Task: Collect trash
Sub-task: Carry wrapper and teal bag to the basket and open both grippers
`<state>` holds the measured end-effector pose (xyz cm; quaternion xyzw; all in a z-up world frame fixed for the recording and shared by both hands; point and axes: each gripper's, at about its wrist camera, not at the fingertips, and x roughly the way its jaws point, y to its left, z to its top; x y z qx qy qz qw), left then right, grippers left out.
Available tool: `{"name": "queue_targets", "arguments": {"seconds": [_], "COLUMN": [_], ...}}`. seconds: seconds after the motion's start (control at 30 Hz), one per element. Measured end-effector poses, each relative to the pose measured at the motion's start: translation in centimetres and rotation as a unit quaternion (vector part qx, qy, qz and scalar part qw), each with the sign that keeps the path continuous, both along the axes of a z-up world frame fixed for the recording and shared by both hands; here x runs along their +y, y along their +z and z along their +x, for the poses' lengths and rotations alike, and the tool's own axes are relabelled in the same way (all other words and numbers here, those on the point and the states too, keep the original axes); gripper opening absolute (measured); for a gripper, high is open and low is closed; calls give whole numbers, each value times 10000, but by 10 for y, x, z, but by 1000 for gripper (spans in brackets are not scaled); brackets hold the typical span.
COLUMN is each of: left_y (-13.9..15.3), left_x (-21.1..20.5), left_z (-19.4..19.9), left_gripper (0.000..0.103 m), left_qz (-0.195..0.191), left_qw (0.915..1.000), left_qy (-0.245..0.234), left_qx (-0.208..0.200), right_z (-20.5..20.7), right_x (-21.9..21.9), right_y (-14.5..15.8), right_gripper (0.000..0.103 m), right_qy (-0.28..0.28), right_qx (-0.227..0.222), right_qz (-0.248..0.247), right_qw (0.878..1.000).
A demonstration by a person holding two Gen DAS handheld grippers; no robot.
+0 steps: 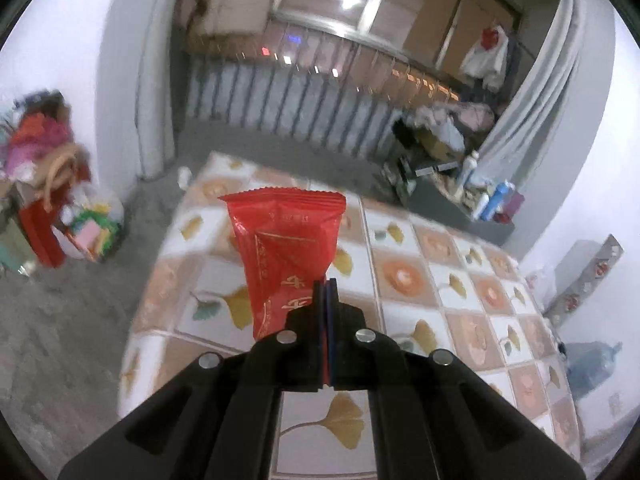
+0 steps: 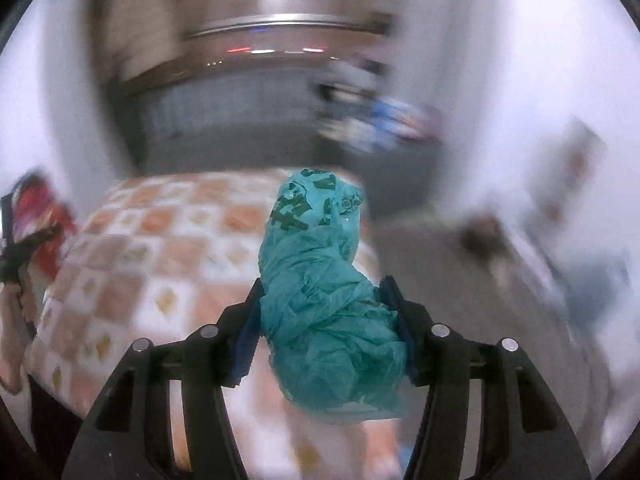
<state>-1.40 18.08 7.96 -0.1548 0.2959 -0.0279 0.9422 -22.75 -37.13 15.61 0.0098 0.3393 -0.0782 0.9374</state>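
The table (image 1: 404,276), under a tiled leaf-pattern cloth, lies bare across its whole top, giving open passage over it. Left of the table, bare grey floor (image 1: 60,320) offers room as far as a heap of bags and a basket (image 1: 52,208) against the wall. Beyond the far edge, a strip of floor ends at a railing (image 1: 304,96). To the far right, a low shelf crowded with bottles (image 1: 488,196) and boxes blocks the way; a large water jug (image 1: 592,364) stands beside the table's right edge.
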Motion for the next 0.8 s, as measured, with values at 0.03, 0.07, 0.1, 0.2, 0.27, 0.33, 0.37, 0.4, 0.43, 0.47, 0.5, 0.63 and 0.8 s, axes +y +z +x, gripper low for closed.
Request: {"name": "queue_targets", "arguments": {"seconds": [0.03, 0.07, 0.1, 0.2, 0.27, 0.33, 0.37, 0.4, 0.43, 0.47, 0.5, 0.63, 0.8], "left_y": [8, 17, 26, 42, 49, 53, 53, 52, 51, 49, 46, 38, 27], "left_x": [-4, -11, -21, -50, -80, -109, -118, -127, -137, -149, -159, -190, -237], "left_z": [-8, -19, -33, -77, -109, -136, -144, -152, -161, -170, -179, -198, -206], "left_gripper": [1, 1, 1, 1, 1, 1, 1, 1, 1, 1, 1, 1, 1], "left_qz": [-3, 27, 54, -82, -178, -212, -253, -306, -331, -287, -234, 29, 378], "left_qw": [9998, 9992, 9983, 9948, 9917, 9896, 9888, 9877, 9862, 9851, 9843, 9813, 9697], "left_qy": [43, 104, 144, -21, -452, -878, -1026, -1165, -1343, -1462, -1542, -1802, -2380], "left_qx": [-170, -372, -569, -1011, -1193, -1123, -1058, -993, -911, -855, -827, -677, -398], "right_z": [-35, -55, -81, -120, -121, -111, -100, -89, -78, -68, -64, -85, -78], "right_x": [-24, -37, -57, -103, -117, -126, -129, -129, -130, -134, -141, -169, -157], "right_y": [-12, -25, -49, -133, -186, -229, -254, -276, -298, -334, -368, -461, -439], "right_gripper": [54, 55, 55, 54, 54, 54, 56, 62, 69, 85, 85, 67, 85], "right_qy": [-413, -723, -1099, -1745, -1807, -1763, -1709, -1654, -1607, -1599, -1690, -2221, -1637], "right_qx": [138, 275, 547, 1331, 1740, 2016, 2232, 2452, 2668, 3021, 3391, 4438, 4382], "right_qz": [105, 245, 553, 1586, 2063, 2214, 2163, 1981, 1731, 1369, 1206, 2130, 2013], "right_qw": [9990, 9967, 9909, 9626, 9458, 9377, 9350, 9345, 9344, 9298, 9175, 8417, 8606]}}
